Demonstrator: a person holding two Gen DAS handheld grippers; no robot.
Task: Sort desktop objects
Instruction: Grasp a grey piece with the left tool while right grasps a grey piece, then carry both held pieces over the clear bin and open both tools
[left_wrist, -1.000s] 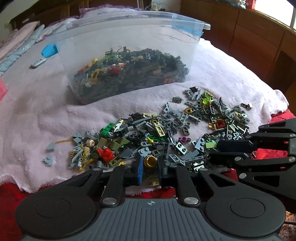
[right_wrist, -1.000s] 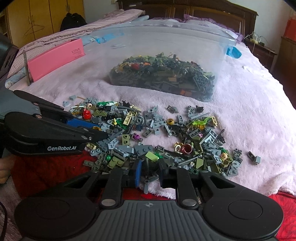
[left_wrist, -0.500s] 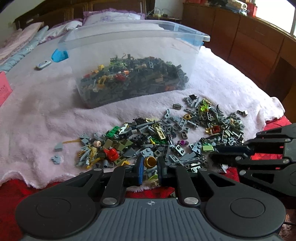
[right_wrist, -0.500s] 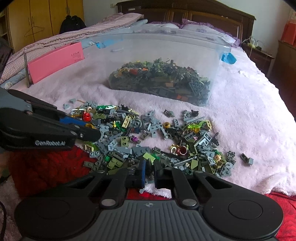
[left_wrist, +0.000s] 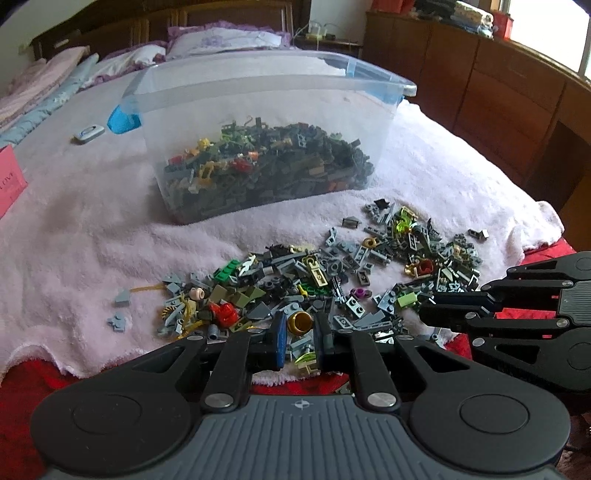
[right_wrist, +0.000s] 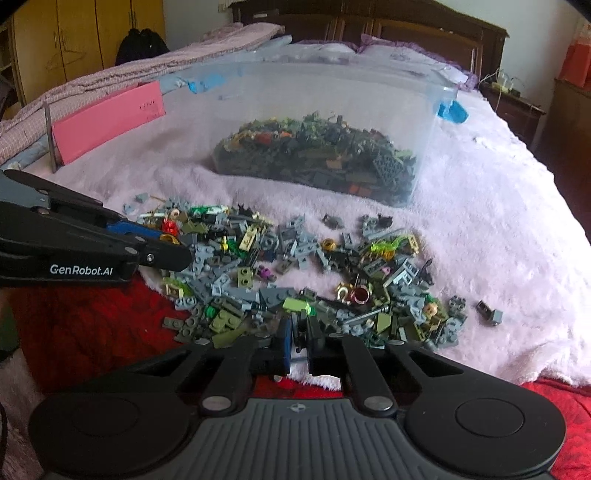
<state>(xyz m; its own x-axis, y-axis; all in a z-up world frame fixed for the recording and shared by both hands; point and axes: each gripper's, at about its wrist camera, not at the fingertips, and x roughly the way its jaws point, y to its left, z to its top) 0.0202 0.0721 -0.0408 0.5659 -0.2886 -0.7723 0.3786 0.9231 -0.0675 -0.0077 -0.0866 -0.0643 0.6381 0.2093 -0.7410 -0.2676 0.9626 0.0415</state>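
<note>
Left gripper (left_wrist: 299, 338) sits at the near edge of the brick pile (left_wrist: 317, 280), fingers apart, gold cup (left_wrist: 300, 322) between the tips but not clamped. Right gripper (right_wrist: 298, 341) is at the pile's near edge too, fingers nearly together with only a thin gap; can't tell whether anything is pinched. The pile lies loose on the pink blanket (left_wrist: 92, 236), just in front of the clear bin (left_wrist: 258, 122), which holds more bricks. Pink box (right_wrist: 107, 122) sits left of the bin.
</note>
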